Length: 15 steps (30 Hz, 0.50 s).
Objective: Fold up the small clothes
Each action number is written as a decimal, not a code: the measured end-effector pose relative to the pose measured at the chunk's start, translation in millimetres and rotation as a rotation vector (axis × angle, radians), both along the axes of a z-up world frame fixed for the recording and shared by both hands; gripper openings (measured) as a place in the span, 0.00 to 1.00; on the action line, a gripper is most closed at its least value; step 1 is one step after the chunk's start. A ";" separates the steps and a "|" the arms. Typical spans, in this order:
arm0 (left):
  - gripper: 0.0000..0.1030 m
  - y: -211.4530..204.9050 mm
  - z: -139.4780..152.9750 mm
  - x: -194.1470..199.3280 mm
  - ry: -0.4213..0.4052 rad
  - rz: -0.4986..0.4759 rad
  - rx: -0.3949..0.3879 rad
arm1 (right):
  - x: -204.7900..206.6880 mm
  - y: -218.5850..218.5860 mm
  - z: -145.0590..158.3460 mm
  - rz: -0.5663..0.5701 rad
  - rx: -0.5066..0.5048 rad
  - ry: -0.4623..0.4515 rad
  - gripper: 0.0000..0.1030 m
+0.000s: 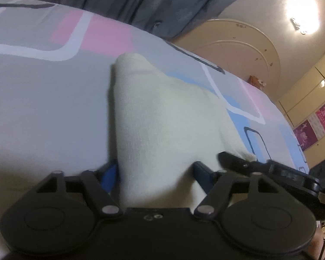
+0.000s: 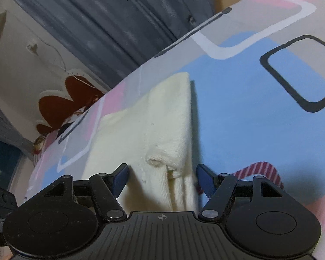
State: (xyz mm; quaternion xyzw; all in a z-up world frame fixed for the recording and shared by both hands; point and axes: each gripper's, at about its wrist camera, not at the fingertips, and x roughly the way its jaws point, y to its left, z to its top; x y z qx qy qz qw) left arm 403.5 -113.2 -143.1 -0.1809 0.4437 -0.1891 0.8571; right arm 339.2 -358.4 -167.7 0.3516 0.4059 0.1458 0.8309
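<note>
Left wrist view: the left tool [image 1: 156, 171] stands with its blue pads spread, the near end of a cream knitted garment [image 1: 162, 117] lying between them on the patterned bedsheet [image 1: 43, 99]. The garment's long axis runs from 6 o'clock up toward 11 o'clock, narrowing to a folded tip. The right tool [image 1: 236, 158] touches its edge at 4 o'clock.

Right wrist view: the right tool [image 2: 162, 177] is likewise spread around the garment [image 2: 149, 117], which stretches toward 12 o'clock. A red-striped cloth [image 2: 260, 169] lies at 4 o'clock.
</note>
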 end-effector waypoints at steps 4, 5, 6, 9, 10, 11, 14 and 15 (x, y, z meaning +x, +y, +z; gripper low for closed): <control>0.36 2.5 6.9 -5.9 -0.024 0.008 -0.012 | -3.0 1.4 5.0 -0.020 0.017 -0.005 0.35; 0.32 2.9 10.9 -7.9 -0.040 0.008 -0.006 | -4.9 2.6 9.4 -0.023 0.009 -0.014 0.34; 0.29 4.3 15.4 -9.2 -0.056 0.010 -0.005 | -6.6 4.3 16.0 -0.026 0.004 -0.027 0.34; 0.27 18.9 35.2 -18.5 -0.113 0.033 -0.017 | -9.0 13.9 39.4 -0.004 -0.009 -0.082 0.33; 0.27 26.1 42.4 -21.3 -0.128 0.039 -0.018 | -9.7 19.9 48.7 0.008 -0.012 -0.101 0.33; 0.27 35.3 49.4 -23.7 -0.138 0.047 -0.021 | -9.5 25.4 55.6 0.018 -0.013 -0.116 0.33; 0.27 70.1 66.6 -31.1 -0.163 0.073 -0.006 | -7.8 52.0 74.1 0.050 0.004 -0.151 0.33; 0.27 81.8 70.9 -34.3 -0.174 0.082 0.010 | -6.3 63.7 78.4 0.064 0.015 -0.157 0.33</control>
